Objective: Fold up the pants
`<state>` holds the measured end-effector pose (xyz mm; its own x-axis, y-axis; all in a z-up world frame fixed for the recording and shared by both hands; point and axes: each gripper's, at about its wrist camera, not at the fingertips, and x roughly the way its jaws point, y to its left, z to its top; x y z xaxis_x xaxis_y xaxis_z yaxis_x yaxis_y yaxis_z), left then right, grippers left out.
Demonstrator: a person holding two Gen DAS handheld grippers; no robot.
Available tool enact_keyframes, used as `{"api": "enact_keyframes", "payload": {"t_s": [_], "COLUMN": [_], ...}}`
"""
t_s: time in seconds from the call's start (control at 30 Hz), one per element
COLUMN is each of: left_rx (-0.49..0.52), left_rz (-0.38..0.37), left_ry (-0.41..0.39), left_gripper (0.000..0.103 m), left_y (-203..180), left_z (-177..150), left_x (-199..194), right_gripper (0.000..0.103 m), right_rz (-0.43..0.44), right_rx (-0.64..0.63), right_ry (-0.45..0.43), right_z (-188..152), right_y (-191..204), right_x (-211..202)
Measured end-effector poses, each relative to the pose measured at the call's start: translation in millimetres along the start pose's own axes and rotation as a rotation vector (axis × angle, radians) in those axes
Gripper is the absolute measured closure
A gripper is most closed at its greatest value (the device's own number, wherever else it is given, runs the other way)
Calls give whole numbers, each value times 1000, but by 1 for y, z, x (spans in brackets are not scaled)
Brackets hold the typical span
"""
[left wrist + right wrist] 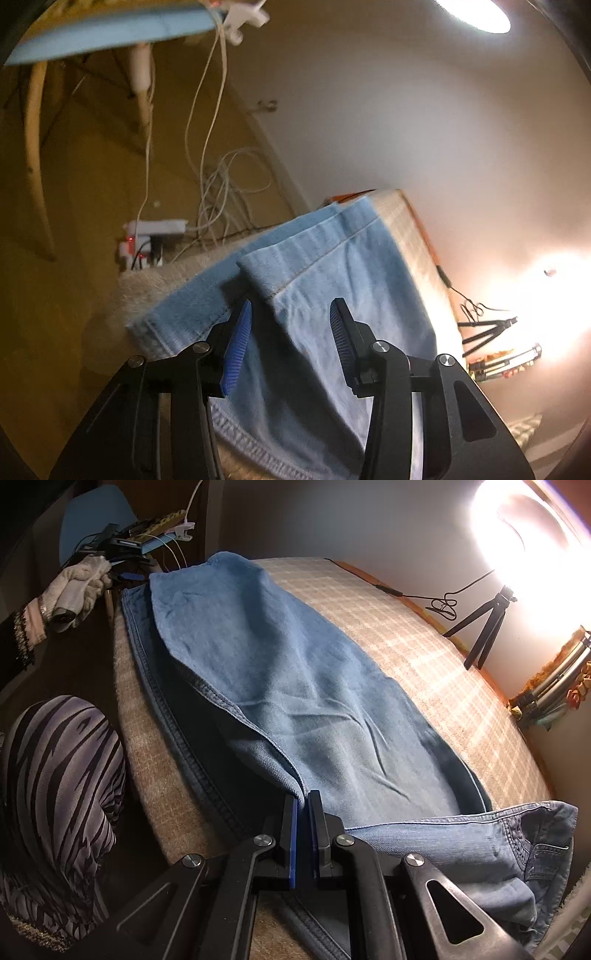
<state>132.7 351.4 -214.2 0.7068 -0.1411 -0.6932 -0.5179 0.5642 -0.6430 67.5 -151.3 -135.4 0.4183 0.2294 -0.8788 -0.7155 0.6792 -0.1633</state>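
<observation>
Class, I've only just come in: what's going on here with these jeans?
A person with a handheld gripper in each hand is folding light blue jeans on a checked blanket. The right gripper is shut on a fold of denim near the waistband end. The left gripper is open above the leg hems, holding nothing. One leg already lies over the other, so a lengthwise fold looks done.

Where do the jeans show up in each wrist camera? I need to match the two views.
Left wrist: the jeans fill the lower centre, under the open left hand-held gripper.
Right wrist: the jeans run from top left to bottom right; the right hand-held gripper is shut on a fold.
Shared landmark: the black tripod by the bright lamp.
</observation>
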Motion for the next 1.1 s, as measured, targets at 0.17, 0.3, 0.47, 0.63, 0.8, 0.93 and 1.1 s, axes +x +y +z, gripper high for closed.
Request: {"api": "enact_keyframes", "payload": {"t_s": [0.17, 0.3, 0.47, 0.63, 0.8, 0.93, 1.1], "left_rx": [-14, 48, 96, 119, 135, 106, 169], "left_rz": [19, 72, 16, -19, 88, 135, 187], "left_ry": [-27, -44, -105, -193, -125, -93, -72], "left_gripper": [67, 98, 99, 99, 99, 98, 94], "left_y": [-6, -21, -49, -49, -8, 14, 7], "left_z": [1, 6, 17, 21, 5, -7, -9], "left_x": [11, 17, -6, -56, -43, -26, -22], "right_gripper": [100, 100, 100, 100, 100, 100, 100], "right_rz": [-7, -19, -66, -83, -38, -13, 11], "right_rx": [-4, -1, 7, -13, -64, -59, -39], "right_ry": [-2, -7, -47, -101, -37, -1, -3], "right_z": [3, 7, 15, 21, 5, -4, -10], "right_y": [-3, -7, -13, -3, 19, 22, 16], "right_x": [0, -1, -14, -39, -17, 1, 0]}}
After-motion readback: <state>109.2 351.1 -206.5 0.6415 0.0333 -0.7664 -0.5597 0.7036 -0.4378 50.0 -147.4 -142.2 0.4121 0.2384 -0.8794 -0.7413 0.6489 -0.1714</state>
